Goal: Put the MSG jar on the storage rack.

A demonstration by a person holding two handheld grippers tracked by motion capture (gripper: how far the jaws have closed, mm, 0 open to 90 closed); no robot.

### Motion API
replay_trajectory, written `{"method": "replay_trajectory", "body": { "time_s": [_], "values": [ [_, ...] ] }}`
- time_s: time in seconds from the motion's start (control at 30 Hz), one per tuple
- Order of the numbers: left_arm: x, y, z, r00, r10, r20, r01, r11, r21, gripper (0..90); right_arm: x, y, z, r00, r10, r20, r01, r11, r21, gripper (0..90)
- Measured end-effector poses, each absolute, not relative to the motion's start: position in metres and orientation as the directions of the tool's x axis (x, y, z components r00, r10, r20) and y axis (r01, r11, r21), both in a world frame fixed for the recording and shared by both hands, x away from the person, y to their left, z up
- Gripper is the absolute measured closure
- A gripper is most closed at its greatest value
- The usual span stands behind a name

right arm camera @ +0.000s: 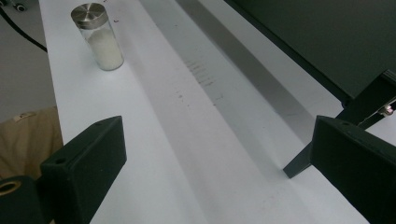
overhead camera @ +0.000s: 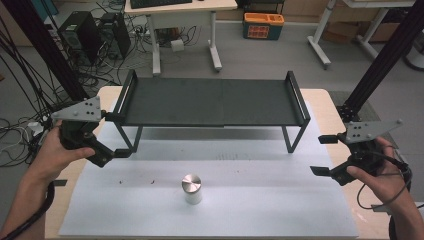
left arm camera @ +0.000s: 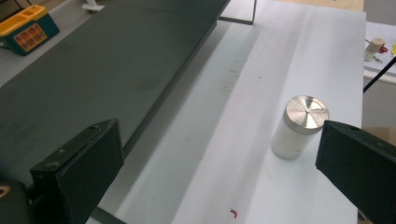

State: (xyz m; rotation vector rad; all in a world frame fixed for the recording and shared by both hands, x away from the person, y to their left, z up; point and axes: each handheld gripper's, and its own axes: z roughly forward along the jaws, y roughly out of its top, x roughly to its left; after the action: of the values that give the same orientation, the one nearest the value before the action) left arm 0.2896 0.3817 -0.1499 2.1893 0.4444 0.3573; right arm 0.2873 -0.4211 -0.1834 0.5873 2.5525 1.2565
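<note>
On the white sheet covering the tabletop (overhead camera: pixel 320 210), a small jar (overhead camera: pixel 191 188) with a metal lid, seemingly holding white powder, stands upright before the black shelf (overhead camera: pixel 210 102). Left tongs (overhead camera: pixel 114 135) and right tongs (overhead camera: pixel 323 155) sit released, well apart from it.

Between the left gripper's (left arm camera: pixel 219 172) matt black plastic-looking jaws, a clear glass jar (left arm camera: pixel 299 128) is showing a brushed, shiny metal lid (left arm camera: pixel 307 112); the white sheet (overhead camera: pixel 250 200) beneath is looking smooth, the shelf (overhead camera: pixel 210 102) matt dark.
</note>
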Motion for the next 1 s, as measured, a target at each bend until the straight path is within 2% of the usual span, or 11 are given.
{"method": "replay_trajectory", "body": {
  "time_s": [0.6, 1.0],
  "values": [
    [0.291, 0.375, -0.163, 0.902, 0.424, 0.085, 0.199, -0.582, 0.789, 1.2, 0.291, -0.414, -0.186, -0.898, 0.438, -0.030, 0.249, 0.565, 0.787, 3.7],
    [0.295, 0.340, -0.191, 0.927, 0.370, 0.066, 0.189, -0.610, 0.770, 1.2, 0.286, -0.413, -0.183, -0.900, 0.435, -0.035, 0.243, 0.565, 0.788, 3.7]
  ]
}}
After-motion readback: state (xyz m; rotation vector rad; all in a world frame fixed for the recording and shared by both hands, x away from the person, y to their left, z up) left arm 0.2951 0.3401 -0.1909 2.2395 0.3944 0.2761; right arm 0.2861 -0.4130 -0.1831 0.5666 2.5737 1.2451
